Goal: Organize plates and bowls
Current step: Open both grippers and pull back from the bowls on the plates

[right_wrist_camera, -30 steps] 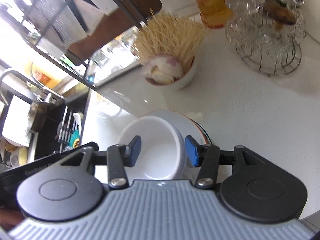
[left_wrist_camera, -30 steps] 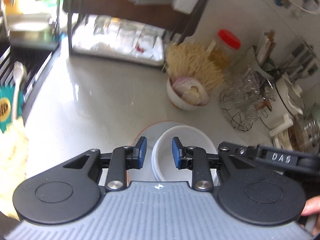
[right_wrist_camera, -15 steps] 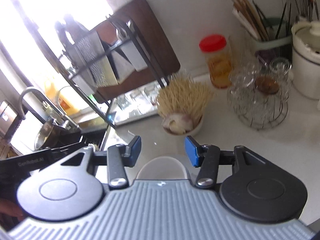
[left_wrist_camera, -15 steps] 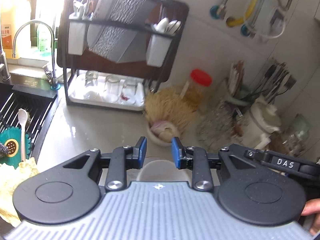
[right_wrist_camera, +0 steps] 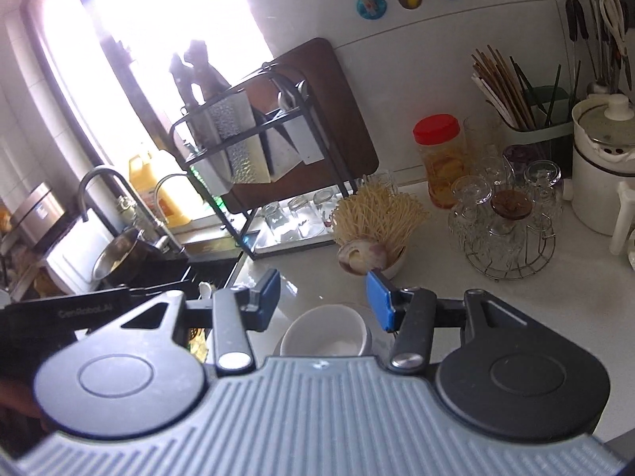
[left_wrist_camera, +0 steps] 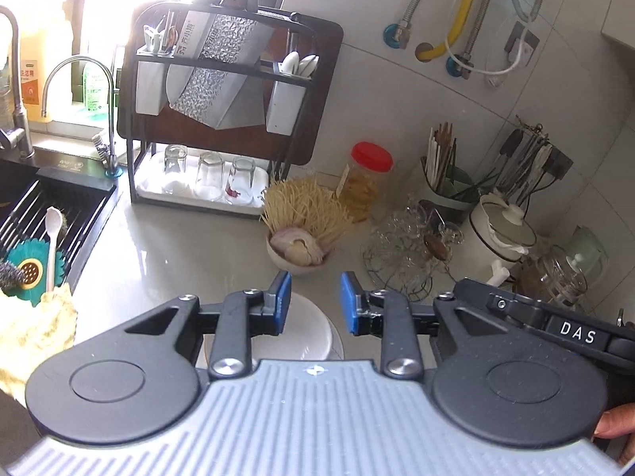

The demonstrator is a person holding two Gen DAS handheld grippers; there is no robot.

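Both grippers hang above the grey surface (left_wrist_camera: 170, 254) with nothing held. The left gripper (left_wrist_camera: 315, 301) has its blue-padded jaws parted, empty air between them. The right gripper (right_wrist_camera: 322, 295) likewise has its jaws released and standing wider apart, gripping nothing. The white bowl (right_wrist_camera: 327, 333) sits on the surface below and just near of both grippers, partly hidden by the gripper bodies; in the left wrist view its rim (left_wrist_camera: 307, 329) shows between and beneath the pads, not touched by them. A wider rim shows under the bowl, possibly a plate; this cannot be confirmed. Beyond the bowl stands a small bowl holding an onion (left_wrist_camera: 295, 250) with a bundle of dry noodles (left_wrist_camera: 305, 208) behind it. Farther back, against the wall, is a black rack (left_wrist_camera: 222, 119) carrying a cleaver and upturned glasses. To the right are a red-lidded jar (left_wrist_camera: 367, 180), a wire stand of glasses (left_wrist_camera: 405, 254) and a white pot (left_wrist_camera: 500, 238). The sink (left_wrist_camera: 39, 214) lies at far left. A fingertip (left_wrist_camera: 613, 422) shows at the right edge.
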